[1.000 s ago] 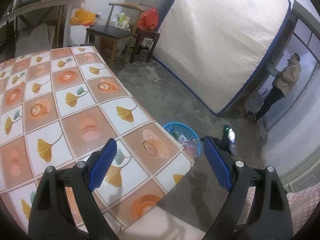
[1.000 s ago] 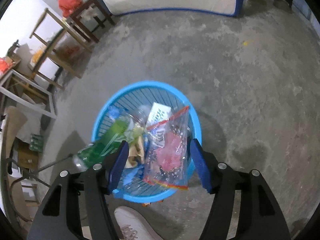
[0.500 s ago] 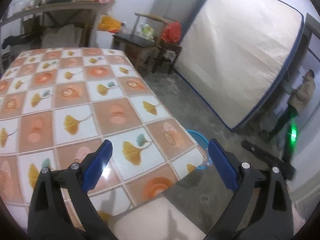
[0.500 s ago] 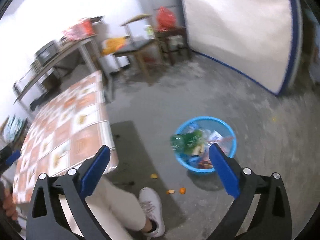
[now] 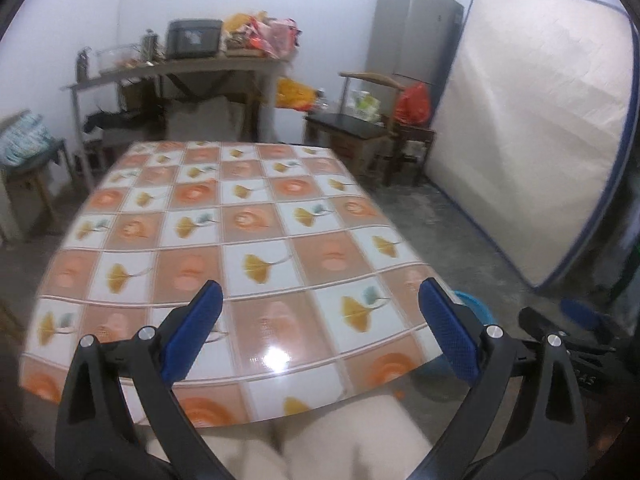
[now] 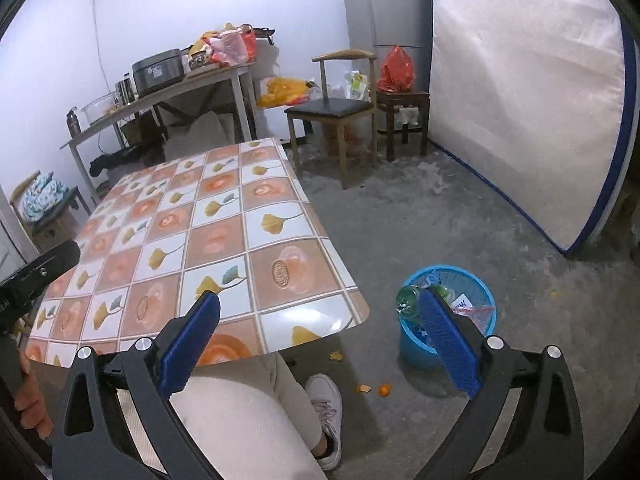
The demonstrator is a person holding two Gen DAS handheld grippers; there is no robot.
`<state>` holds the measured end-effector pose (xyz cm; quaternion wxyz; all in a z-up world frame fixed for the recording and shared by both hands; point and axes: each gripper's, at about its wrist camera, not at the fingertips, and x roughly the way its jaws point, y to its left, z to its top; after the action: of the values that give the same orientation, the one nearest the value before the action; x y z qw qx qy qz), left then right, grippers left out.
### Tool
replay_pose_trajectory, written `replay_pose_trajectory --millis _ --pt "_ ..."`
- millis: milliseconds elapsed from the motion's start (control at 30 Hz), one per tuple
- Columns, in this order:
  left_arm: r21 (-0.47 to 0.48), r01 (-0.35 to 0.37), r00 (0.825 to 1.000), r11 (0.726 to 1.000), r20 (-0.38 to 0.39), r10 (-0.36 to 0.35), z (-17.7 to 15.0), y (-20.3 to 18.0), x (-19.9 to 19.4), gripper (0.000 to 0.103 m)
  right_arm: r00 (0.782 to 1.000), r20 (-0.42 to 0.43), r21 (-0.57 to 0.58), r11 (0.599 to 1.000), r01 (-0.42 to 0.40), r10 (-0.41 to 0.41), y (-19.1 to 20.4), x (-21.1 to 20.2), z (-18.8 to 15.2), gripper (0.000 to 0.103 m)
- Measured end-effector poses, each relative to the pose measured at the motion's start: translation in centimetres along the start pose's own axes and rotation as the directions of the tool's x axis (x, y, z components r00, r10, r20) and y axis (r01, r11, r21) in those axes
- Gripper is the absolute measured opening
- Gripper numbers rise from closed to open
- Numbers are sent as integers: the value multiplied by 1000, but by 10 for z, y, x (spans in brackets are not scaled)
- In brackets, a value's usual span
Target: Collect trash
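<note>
Peeking past the table (image 5: 256, 240), possibly the blue basket (image 5: 474, 306), mostly hidden.

A bench (image 6: 224, 220) under a glossy cloth of orange and white squares with leaf prints stands on a grey concrete floor (image 6: 420, 216). Behind it a long grey side table (image 6: 168, 96) along the white wall carries a dark cooker (image 6: 158, 70), bottles and plastic bags. A wooden chair (image 6: 340, 108) with a dark seat stands beside a small stool (image 6: 402, 98) bearing a red bag (image 6: 396, 68). A grey refrigerator (image 5: 416, 36) stands in the corner, and a blue-edged mattress (image 6: 524, 100) leans upright next to it.
</note>
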<state>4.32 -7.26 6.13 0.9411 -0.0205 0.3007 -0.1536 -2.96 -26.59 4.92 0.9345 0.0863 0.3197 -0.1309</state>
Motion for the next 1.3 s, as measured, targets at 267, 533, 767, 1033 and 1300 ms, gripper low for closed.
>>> replay_pose_trajectory --millis 267,533,767,1033,1300 --pt "25 -122 992 992 -20 122 -1 12 -9 95 997 50 -70 996 62 -58 22 -9 -14 96" --pt "24 -132 990 991 -45 133 -4 6 -5 94 995 62 -116 990 83 -77 23 -14 -20 96" --pt "71 -103 989 992 -98 110 -19 -11 3 95 995 49 -127 987 98 -92 20 -12 -22 96" --pt "67 -55 984 996 -165 66 -34 -16 11 94 994 19 -130 985 110 -109 14 -6 -23 96" --pt "89 -17 981 996 -192 34 -38 -23 15 95 991 24 -110 985 136 -134 2 -7 -19 96"
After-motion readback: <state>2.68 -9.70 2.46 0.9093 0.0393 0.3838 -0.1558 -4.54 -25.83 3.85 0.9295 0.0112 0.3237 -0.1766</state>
